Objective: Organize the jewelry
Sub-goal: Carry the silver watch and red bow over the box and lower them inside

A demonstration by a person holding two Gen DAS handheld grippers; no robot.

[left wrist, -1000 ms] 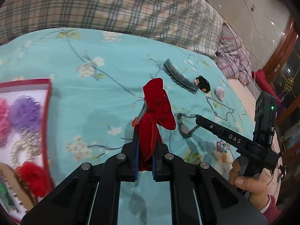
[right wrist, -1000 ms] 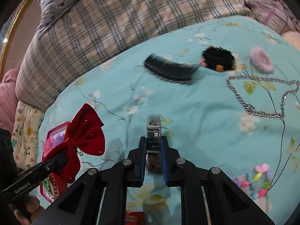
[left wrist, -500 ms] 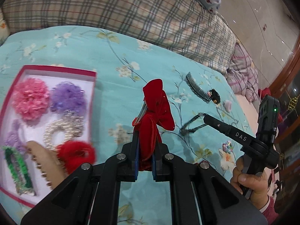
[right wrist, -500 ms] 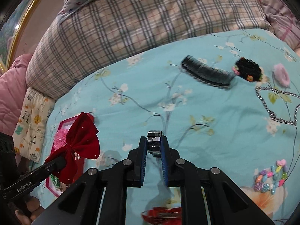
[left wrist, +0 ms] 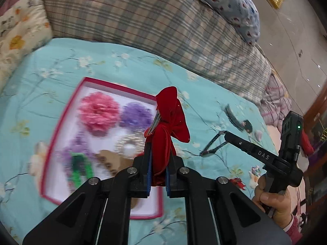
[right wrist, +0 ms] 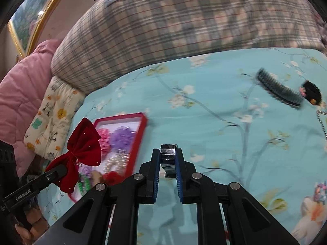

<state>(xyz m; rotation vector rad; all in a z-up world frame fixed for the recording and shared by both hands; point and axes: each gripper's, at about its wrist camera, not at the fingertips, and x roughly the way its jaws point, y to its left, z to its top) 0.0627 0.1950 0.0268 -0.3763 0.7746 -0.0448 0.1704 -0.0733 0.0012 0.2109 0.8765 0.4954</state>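
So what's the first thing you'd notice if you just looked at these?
The red bow, pinched upright in the left gripper, hanging above the red box of fluffy hair flowers on the blue flowery bedspread. Next, the right gripper shut on a shiny metal band, with a black comb lying farther off to its right.

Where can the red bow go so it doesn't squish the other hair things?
Bare blue bedspread lies between the red box and the black comb. The box is crowded: pink flower, purple flower, pearls. Only its near white corner looks free.
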